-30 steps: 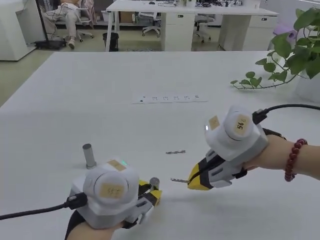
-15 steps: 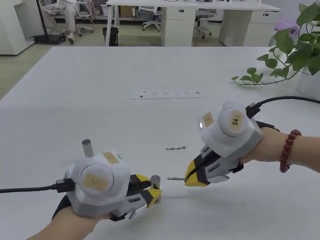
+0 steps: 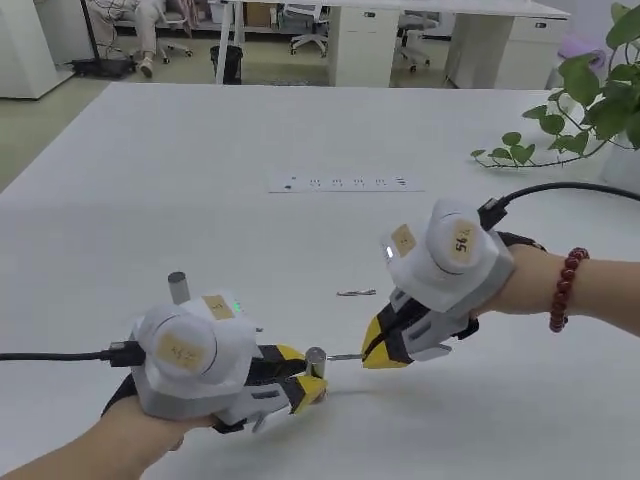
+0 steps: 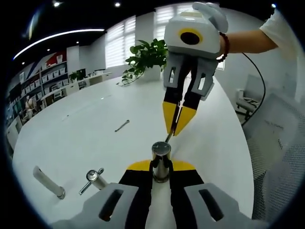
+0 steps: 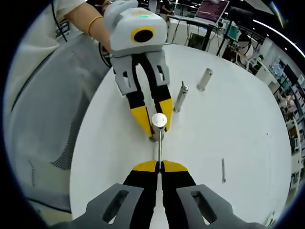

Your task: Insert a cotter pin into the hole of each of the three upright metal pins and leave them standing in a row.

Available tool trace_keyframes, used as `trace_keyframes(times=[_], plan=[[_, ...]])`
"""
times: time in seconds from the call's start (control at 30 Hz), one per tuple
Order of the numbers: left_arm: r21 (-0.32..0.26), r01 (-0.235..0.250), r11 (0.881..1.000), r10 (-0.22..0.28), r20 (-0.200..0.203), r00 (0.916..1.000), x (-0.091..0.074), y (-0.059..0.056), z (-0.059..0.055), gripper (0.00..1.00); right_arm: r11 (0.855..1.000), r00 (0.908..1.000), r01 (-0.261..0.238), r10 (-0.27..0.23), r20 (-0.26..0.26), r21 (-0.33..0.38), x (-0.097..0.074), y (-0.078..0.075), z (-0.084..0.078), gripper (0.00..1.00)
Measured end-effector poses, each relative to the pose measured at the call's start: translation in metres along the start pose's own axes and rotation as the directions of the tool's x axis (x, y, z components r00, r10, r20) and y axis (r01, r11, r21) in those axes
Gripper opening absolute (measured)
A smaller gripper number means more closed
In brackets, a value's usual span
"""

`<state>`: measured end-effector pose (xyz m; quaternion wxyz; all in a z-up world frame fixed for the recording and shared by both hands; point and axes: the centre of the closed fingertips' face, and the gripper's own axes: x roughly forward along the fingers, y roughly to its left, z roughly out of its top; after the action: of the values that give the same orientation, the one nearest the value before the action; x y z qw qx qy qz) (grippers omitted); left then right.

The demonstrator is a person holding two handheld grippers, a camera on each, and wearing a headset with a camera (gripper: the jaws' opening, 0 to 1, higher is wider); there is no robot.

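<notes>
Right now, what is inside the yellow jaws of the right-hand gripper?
A thin cotter pin, its tip at the upright metal pin clamped by the left gripper. The jaws cover its gripped end.

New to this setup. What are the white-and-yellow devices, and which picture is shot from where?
No robot: a person holds a gripper in each hand, each with two yellow-tipped jaws. The wide picture comes from a camera on the person's headset; the two round ones from cameras riding on the grippers, looking along their jaws. The left gripper is shut on an upright metal pin standing on the white table. The right gripper is shut on a thin cotter pin, pointed at that pin's upper end; whether the tip is in the hole, I cannot tell. Also on the table: another upright pin, a spare cotter pin and a power strip.
</notes>
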<state>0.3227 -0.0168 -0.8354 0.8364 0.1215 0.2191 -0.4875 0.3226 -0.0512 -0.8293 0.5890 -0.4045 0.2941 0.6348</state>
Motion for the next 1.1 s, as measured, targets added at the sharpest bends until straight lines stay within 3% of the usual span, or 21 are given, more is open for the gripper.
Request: trace_keyframes(times=[0.23,1.1], plan=[[0.015,0.011,1.000,-0.011,0.001,0.9999,0.0005,-0.0001,-0.0009,0.11,0.998,1.0000,0.002,-0.002,0.005,-0.055,-0.0011,-0.0009,0.0022,0.03],[0.030,0.028,0.999,-0.028,-0.004,0.9996,0.0002,-0.0010,-0.0006,0.11,0.998,0.9994,0.000,0.002,0.035,-0.064,0.0009,-0.0029,0.0046,0.03]])
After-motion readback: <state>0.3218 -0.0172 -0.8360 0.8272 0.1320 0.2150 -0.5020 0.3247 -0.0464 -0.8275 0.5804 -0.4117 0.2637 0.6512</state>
